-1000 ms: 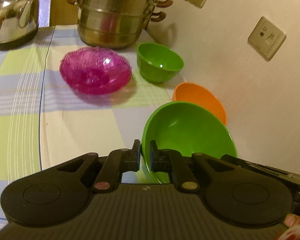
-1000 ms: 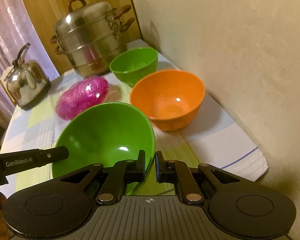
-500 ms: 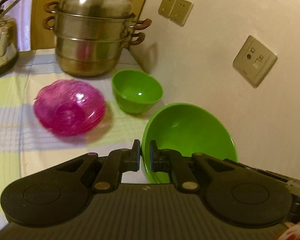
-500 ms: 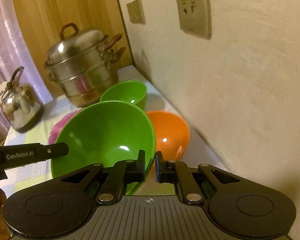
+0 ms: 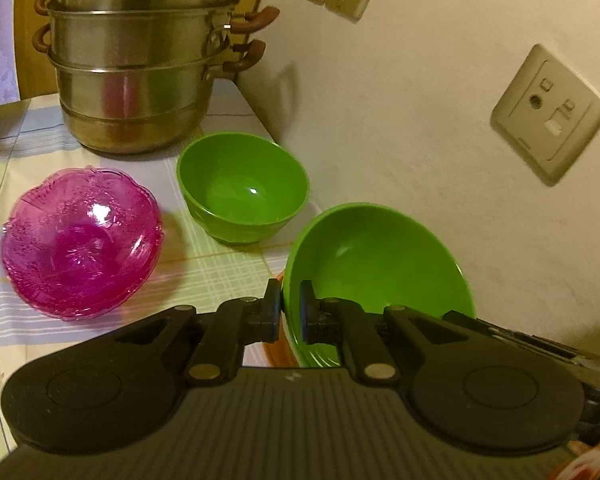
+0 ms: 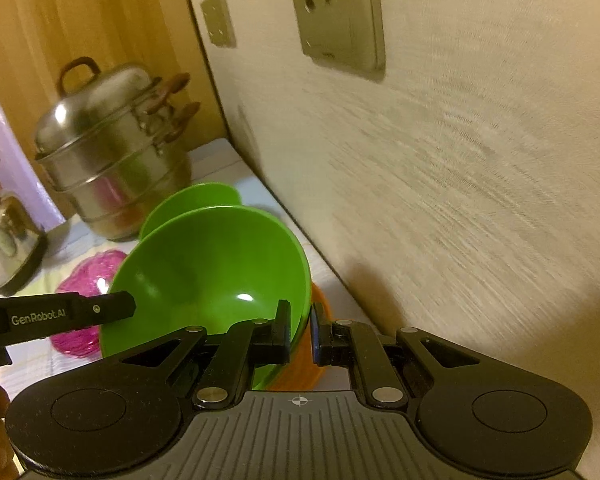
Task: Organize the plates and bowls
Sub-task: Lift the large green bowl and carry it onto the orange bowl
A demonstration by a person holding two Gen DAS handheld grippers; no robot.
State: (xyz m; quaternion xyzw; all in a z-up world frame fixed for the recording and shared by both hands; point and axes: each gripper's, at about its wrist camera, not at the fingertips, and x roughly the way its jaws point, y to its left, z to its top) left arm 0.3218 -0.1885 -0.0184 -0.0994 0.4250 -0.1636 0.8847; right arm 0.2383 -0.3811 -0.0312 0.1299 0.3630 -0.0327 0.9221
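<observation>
A large green bowl (image 5: 376, 272) (image 6: 216, 276) hangs tilted over an orange bowl (image 6: 300, 372) (image 5: 278, 354), which is mostly hidden beneath it. My left gripper (image 5: 289, 312) is shut on its near left rim. My right gripper (image 6: 300, 330) is shut on the opposite rim, close to the wall. A smaller green bowl (image 5: 242, 190) (image 6: 192, 204) stands on the cloth beyond. A clear pink bowl (image 5: 80, 236) (image 6: 88, 280) sits to its left.
A steel steamer pot (image 5: 140, 68) (image 6: 116, 152) stands at the back by the wall. A metal kettle (image 6: 4, 236) is far left. The wall with sockets (image 5: 548, 114) runs close along the right. The table has a checked cloth (image 5: 204, 276).
Both grippers carried the large green bowl forward toward the wall, and it now covers the orange bowl. The pot and small green bowl appear nearer.
</observation>
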